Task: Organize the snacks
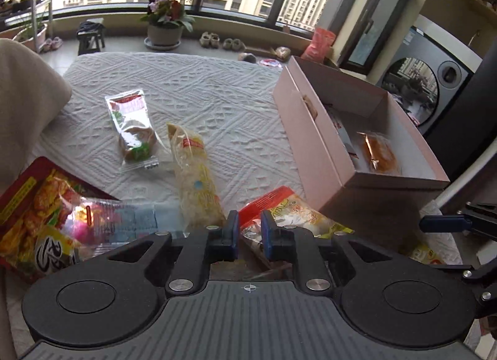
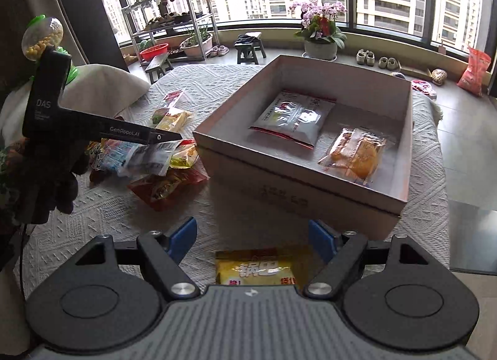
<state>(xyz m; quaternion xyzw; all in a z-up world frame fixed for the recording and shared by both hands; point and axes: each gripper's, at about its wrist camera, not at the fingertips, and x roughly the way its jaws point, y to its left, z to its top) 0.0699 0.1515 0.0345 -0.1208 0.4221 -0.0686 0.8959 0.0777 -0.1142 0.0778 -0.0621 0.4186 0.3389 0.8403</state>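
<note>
The left gripper [image 1: 250,237] sits nearest, clamped on a clear packet [image 2: 149,156] at the pile of snacks [image 2: 164,173] on the near left of the table [image 2: 254,204]. The right gripper [image 2: 253,240] is apart, empty, above a yellow packet [image 2: 257,268]. So the job looks early: most snacks remain outside. Farther right, the open pink box [image 2: 310,198] holds only two, a white pouch [image 2: 295,116] and an orange packet [image 2: 357,155]. Two more packets [image 1: 133,130] lie beyond the pile.
</note>
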